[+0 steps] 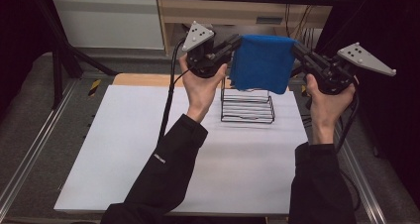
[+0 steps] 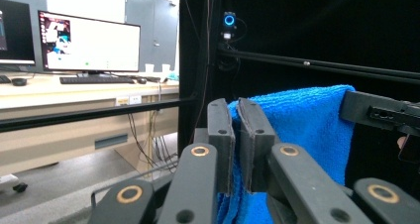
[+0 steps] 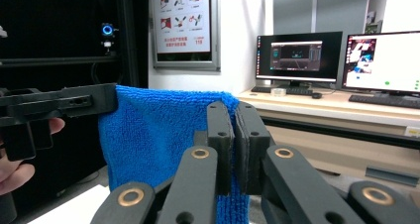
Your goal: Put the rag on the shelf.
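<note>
Towel [image 1: 261,63] lifted, held taut above rack [image 1: 247,106] on desk [image 1: 148,149], top corners clamped in left gripper [image 1: 236,43] and right gripper [image 1: 295,48]; draping over rack judged outstanding.

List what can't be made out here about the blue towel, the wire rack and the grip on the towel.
- Blue towel: its lower edge is cut off by the frame bottom in both gripper views.
- Wire rack: its top is hidden behind the towel in the high view.
- Left gripper and right gripper: how much cloth lies between the jaws is hidden.
</note>
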`<state>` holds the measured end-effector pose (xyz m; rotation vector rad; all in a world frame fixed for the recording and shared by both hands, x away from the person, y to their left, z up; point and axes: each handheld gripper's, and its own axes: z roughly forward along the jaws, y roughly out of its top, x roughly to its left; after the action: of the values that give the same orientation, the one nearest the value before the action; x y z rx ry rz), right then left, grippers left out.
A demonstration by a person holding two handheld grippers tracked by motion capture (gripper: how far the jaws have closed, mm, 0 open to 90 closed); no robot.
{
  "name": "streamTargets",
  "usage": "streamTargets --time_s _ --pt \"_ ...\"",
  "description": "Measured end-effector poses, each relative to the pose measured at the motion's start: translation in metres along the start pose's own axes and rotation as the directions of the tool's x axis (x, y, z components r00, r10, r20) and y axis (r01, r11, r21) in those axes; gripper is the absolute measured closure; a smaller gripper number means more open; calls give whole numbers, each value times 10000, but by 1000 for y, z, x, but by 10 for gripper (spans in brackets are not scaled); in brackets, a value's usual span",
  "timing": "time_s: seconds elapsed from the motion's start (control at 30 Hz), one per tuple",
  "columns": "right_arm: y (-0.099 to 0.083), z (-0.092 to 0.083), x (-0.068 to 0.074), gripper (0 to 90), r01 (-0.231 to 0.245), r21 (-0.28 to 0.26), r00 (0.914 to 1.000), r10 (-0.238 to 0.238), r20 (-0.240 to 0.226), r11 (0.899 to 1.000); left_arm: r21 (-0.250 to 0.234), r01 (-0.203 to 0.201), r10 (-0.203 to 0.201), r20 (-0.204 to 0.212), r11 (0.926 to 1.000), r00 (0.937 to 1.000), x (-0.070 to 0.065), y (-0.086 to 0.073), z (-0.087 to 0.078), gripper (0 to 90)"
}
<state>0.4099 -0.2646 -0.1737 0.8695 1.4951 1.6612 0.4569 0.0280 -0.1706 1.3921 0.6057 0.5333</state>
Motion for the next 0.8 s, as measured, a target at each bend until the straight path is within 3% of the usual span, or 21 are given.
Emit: streamTargets --time_s 0.4,0.63,0.8 --pt "13 15 -9 871 106 -193 9996 -100 267 9998 -19 -241 240 -290 9997 9993 5 17 16 850" --pt "16 29 -19 871 2 -236 9994 6 333 9997 -175 198 -202 -222 9997 9995 14 25 26 849" --pt "19 40 -25 871 -135 -261 9996 142 258 9996 -160 129 -135 -365 9998 9992 21 27 32 849"
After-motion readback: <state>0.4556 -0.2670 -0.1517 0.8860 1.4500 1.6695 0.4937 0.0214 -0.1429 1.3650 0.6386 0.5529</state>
